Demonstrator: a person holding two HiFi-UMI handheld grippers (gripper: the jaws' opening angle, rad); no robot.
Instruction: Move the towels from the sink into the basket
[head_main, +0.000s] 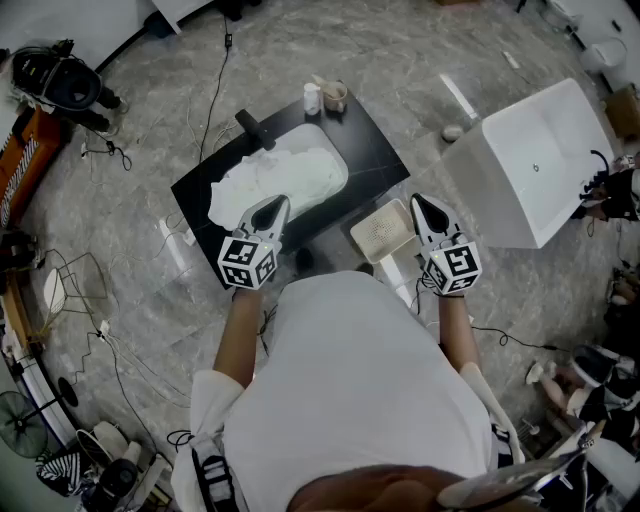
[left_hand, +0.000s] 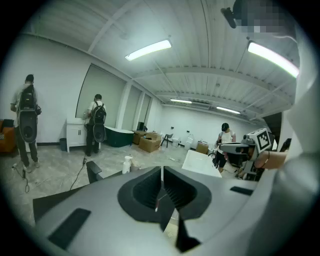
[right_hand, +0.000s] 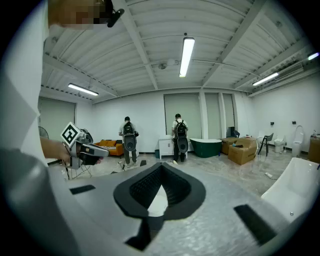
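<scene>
White towels (head_main: 272, 182) lie heaped in the white sink (head_main: 322, 134), which is set in a black counter (head_main: 375, 150). A beige perforated basket (head_main: 383, 230) sits on the floor at the counter's near right corner. My left gripper (head_main: 278, 204) hovers at the near edge of the towel pile, shut with nothing in it; its own view shows the jaws (left_hand: 161, 171) meeting. My right gripper (head_main: 420, 204) hangs just right of the basket, jaws together (right_hand: 161, 168) and empty. Each gripper view shows the other gripper: the right one (left_hand: 250, 145) and the left one (right_hand: 82, 146).
A black faucet (head_main: 254, 129), a white bottle (head_main: 312, 97) and a cup (head_main: 335, 95) stand at the counter's far edge. A white bathtub (head_main: 540, 160) is to the right. Cables (head_main: 130, 350) run over the floor. People with backpacks (right_hand: 129, 140) stand far off.
</scene>
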